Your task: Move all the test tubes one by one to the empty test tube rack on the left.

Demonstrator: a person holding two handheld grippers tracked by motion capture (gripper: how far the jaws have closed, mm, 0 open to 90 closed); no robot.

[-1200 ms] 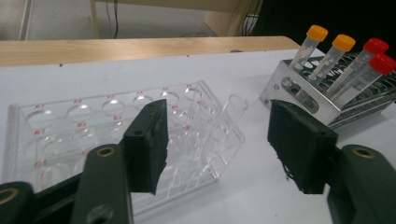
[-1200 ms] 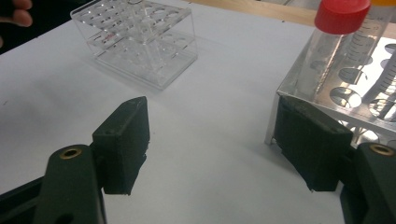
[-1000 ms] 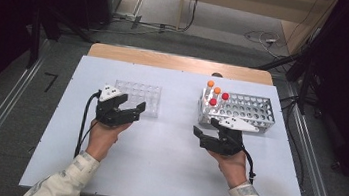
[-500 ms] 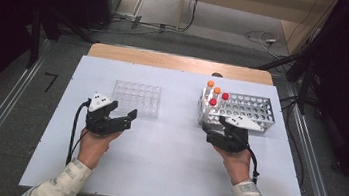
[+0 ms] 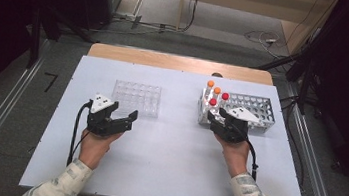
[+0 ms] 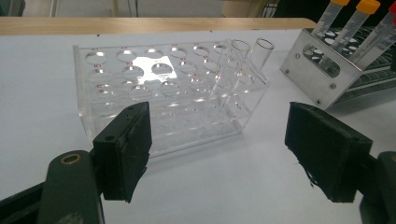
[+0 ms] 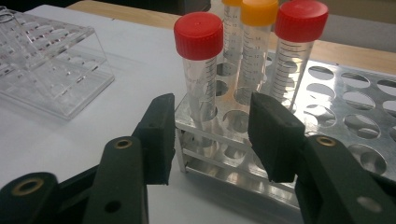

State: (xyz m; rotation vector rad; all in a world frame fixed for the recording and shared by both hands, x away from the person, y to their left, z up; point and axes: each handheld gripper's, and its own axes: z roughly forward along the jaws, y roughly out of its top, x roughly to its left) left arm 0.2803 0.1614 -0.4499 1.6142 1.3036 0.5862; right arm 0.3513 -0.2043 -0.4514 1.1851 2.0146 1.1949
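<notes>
A metal tube rack (image 5: 254, 109) stands at the right of the white table; at its left end are two orange-capped tubes (image 5: 210, 84) and two red-capped tubes (image 5: 212, 102). My right gripper (image 5: 214, 121) is open at that end. In the right gripper view its jaws (image 7: 215, 137) straddle the rack's near corner (image 7: 219, 140), just below a red-capped tube (image 7: 198, 35). A clear plastic rack (image 5: 136, 97) sits left of centre. My left gripper (image 5: 128, 120) is open, a little short of it. In the left gripper view, two small uncapped tubes (image 6: 252, 56) lean at that rack's (image 6: 173, 93) right end.
The white table top (image 5: 169, 168) has bare surface between and in front of the two hands. A wooden strip (image 5: 177, 62) runs along the far edge. Cables trail from both grippers toward the person. The metal rack (image 6: 327, 70) shows at the top right of the left gripper view.
My left gripper has drawn back and to the left, away from the clear rack. My right gripper has moved forward, up to the metal rack's left end.
</notes>
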